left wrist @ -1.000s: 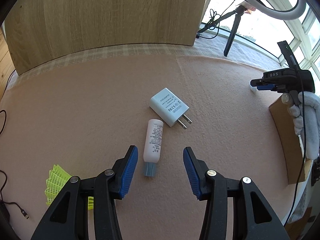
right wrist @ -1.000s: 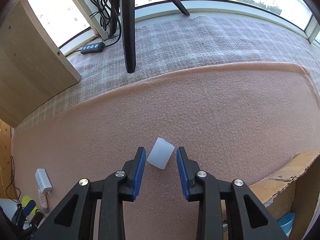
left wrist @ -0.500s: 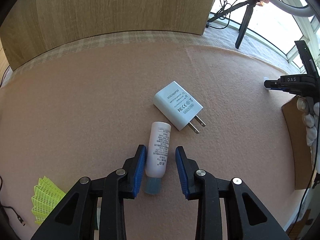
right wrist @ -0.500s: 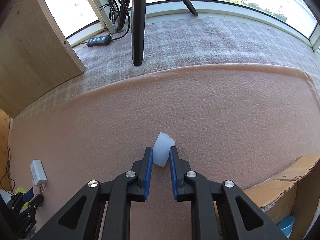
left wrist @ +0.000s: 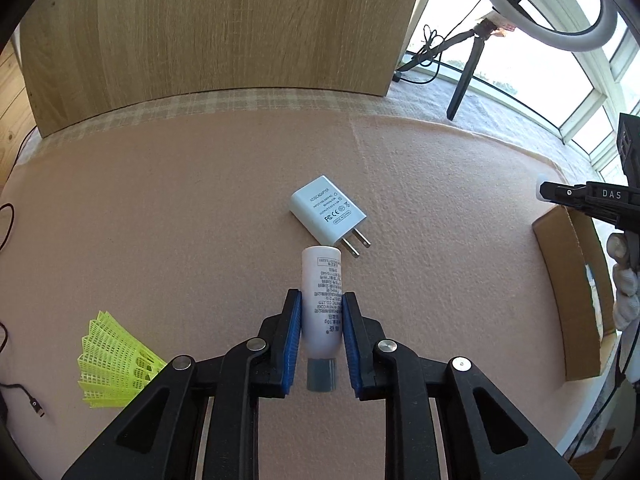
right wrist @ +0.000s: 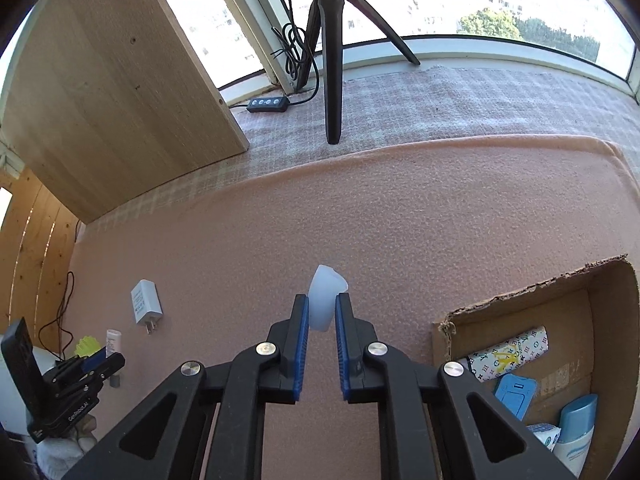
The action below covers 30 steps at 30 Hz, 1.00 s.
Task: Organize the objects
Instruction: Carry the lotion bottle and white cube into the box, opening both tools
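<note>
My left gripper (left wrist: 321, 304) is shut on a small white tube (left wrist: 322, 280) with a grey-blue cap, which lies on the pink blanket (left wrist: 160, 220). A white plug adapter (left wrist: 327, 210) lies just beyond the tube's far end. My right gripper (right wrist: 322, 308) is shut on a small translucent white cap (right wrist: 325, 294) and holds it above the blanket, left of an open cardboard box (right wrist: 592, 312). In the right wrist view the left gripper (right wrist: 100, 360) shows at far left with the tube (right wrist: 113, 338) and adapter (right wrist: 146, 306).
A yellow-green shuttlecock (left wrist: 112, 368) lies left of my left gripper. The cardboard box (left wrist: 560, 280) holds a patterned pouch (right wrist: 510, 354), a blue item (right wrist: 514, 394) and a blue-capped bottle (right wrist: 576, 436). A wooden board (left wrist: 200, 40) and tripod (right wrist: 332, 60) stand behind the blanket.
Both grippers have closed: the left on the white tube, the right on the translucent cap. The right gripper has lifted the cap and moved toward the cardboard box.
</note>
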{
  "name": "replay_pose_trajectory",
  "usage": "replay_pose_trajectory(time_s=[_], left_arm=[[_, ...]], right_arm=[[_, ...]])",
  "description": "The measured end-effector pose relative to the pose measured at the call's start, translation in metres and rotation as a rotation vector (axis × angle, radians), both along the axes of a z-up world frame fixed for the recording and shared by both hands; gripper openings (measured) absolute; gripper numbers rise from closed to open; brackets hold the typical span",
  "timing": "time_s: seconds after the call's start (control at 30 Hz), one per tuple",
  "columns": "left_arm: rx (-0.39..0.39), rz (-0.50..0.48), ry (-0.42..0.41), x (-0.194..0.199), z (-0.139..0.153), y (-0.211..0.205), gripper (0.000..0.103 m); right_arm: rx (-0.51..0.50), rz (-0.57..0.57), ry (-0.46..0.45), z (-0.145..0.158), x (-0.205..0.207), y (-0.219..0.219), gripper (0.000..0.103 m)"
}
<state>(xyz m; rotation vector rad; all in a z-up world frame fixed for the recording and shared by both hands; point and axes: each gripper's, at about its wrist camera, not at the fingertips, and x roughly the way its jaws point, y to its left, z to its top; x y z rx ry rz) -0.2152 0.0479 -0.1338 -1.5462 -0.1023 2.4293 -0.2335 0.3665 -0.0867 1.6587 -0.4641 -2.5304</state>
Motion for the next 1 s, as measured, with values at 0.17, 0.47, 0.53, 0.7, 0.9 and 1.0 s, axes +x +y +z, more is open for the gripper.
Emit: replay_pose_trajectory(time_s=[0.17, 0.47, 0.53, 0.7, 0.9, 1.0], left_arm=[[0.027, -0.033, 0.062, 0.015, 0.033, 0.018, 0.021], [0.084, -0.133, 0.127, 0.033, 0.069, 0.091, 0.021], [0.095, -0.167, 0.131, 0.036, 0.073, 0.115, 0.021], [0.113, -0.257, 0.134, 0.038, 0.076, 0.182, 0.021], [0.123, -0.350, 0.129, 0.043, 0.078, 0.259, 0.021], [0.123, -0.392, 0.124, 0.041, 0.075, 0.294, 0.021]], right_arm=[[-0.027, 0.005, 0.100, 0.038, 0.056, 0.013, 0.012], [0.068, -0.067, 0.218, 0.079, 0.159, 0.065, 0.012], [0.100, -0.087, 0.227, 0.082, 0.178, 0.077, 0.012], [0.113, -0.116, 0.221, 0.078, 0.212, 0.097, 0.012], [0.093, -0.131, 0.201, 0.063, 0.235, 0.112, 0.012], [0.092, -0.125, 0.190, 0.055, 0.240, 0.116, 0.012]])
